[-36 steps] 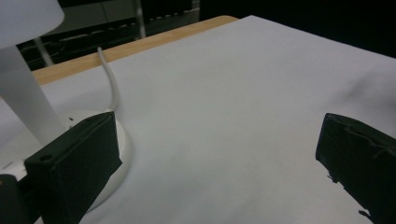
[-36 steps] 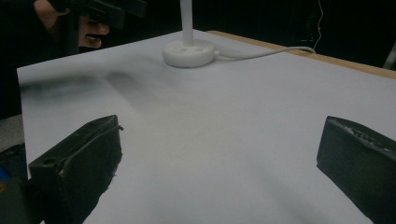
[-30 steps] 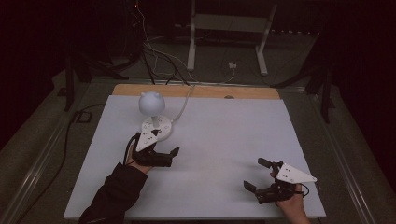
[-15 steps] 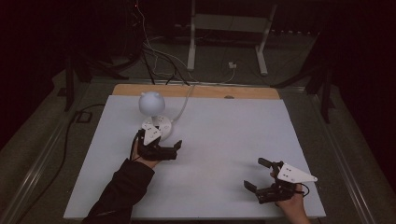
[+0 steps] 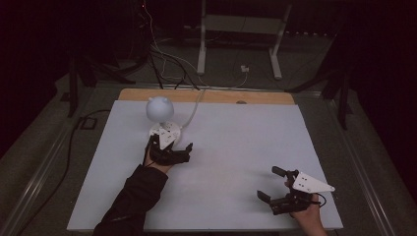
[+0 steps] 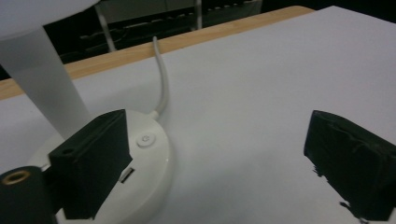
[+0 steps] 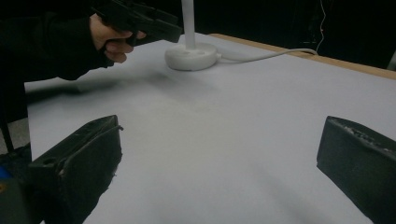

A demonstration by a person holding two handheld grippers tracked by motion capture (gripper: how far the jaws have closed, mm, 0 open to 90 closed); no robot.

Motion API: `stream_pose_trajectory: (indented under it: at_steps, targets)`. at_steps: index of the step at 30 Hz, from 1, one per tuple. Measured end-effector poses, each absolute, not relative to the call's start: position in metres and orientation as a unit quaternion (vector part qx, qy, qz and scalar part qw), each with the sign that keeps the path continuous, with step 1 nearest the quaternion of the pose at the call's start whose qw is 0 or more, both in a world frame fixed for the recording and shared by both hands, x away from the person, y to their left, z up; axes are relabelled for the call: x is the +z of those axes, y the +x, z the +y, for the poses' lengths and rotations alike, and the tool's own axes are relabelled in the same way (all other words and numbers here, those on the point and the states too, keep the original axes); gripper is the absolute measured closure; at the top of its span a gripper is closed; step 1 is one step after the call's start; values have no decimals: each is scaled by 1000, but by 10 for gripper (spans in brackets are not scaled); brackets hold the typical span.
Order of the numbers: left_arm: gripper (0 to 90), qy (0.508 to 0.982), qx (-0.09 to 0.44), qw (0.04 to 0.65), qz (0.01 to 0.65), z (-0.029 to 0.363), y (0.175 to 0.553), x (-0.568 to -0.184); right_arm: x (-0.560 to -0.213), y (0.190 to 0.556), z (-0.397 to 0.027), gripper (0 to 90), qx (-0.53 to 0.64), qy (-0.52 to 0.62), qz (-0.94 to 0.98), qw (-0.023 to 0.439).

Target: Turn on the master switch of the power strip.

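In the left gripper view the lamp (image 6: 93, 154) is cut off at the top and left edges: the globe head shows as a pale sliver in the upper left corner, and one black jaw covers part of the round base. In the high view the room around the desk (image 5: 236, 142) is too dark to make out.

The lamp is white, with a round globe head on a short stem and a flat round base. The base carries a small power button (image 6: 145, 139) on top and a slot in its side, and a white cord (image 6: 161, 79) runs from its far side toward the wooden desk edge.

In the high view the lamp (image 5: 161, 118) stands in the upper left of the white desk surface. The left tongs (image 5: 169, 153) sit just below the base, jaws wide and just now closing a little, with nothing between the pads; one jaw overlaps the base edge. The right tongs (image 5: 278, 189) lie at the lower right, well apart from the lamp, jaws wide and holding nothing.
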State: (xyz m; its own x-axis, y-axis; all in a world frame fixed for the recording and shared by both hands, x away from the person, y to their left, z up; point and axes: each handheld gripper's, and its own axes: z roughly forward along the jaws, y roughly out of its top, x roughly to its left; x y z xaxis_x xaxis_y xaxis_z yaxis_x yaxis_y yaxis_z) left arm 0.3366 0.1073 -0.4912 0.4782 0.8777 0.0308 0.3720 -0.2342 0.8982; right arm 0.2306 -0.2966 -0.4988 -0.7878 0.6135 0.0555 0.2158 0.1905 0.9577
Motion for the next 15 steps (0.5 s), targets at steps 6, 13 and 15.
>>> stream_pose_trajectory:
  at_steps: [6,13,15]
  targets:
    - [173,721,307,449,429,110,343,-490,-499,230,-296,0,574,275,752,171]
    - [308,719,315,450,425,112,350,-488,-499,231,-297,0,575,276,751,171]
    - [349,721,318,446,425,113,352,-488,-499,230,-297,0,575,277,751,171]
